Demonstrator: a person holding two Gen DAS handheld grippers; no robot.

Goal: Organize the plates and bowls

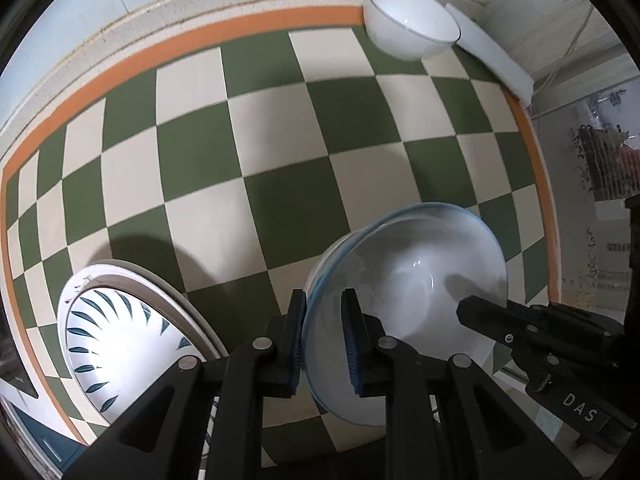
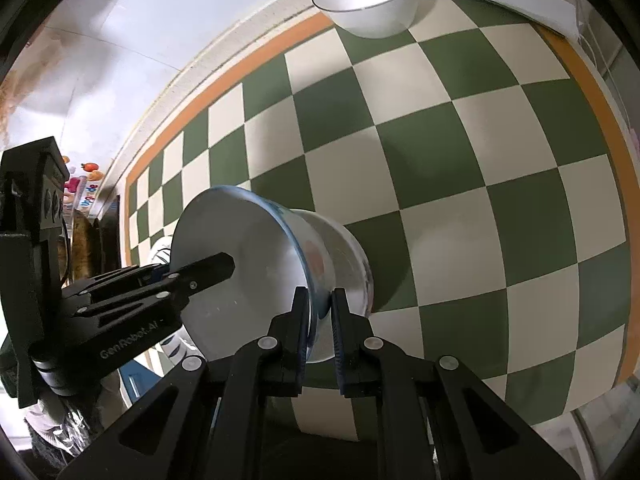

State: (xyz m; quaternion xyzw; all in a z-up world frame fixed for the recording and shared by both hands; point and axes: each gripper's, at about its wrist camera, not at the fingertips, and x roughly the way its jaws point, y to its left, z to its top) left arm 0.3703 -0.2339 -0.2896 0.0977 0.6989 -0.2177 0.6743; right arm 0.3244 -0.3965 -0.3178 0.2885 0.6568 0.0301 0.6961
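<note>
My left claw (image 1: 323,336) and right claw (image 2: 320,330) are both clamped on opposite sides of the rim of a white bowl with a blue edge (image 1: 416,280), holding it tilted above the checkered tabletop (image 1: 280,140). A leaf-patterned plate (image 1: 120,336) lies at the near left, and a plain white bowl (image 1: 408,20) sits at the far edge.

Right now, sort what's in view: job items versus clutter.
Job: blue-rimmed bowl gripped by left gripper and right gripper; white bowl; leaf-patterned plate.
Lying about: white board, checkered tablecloth.
</note>
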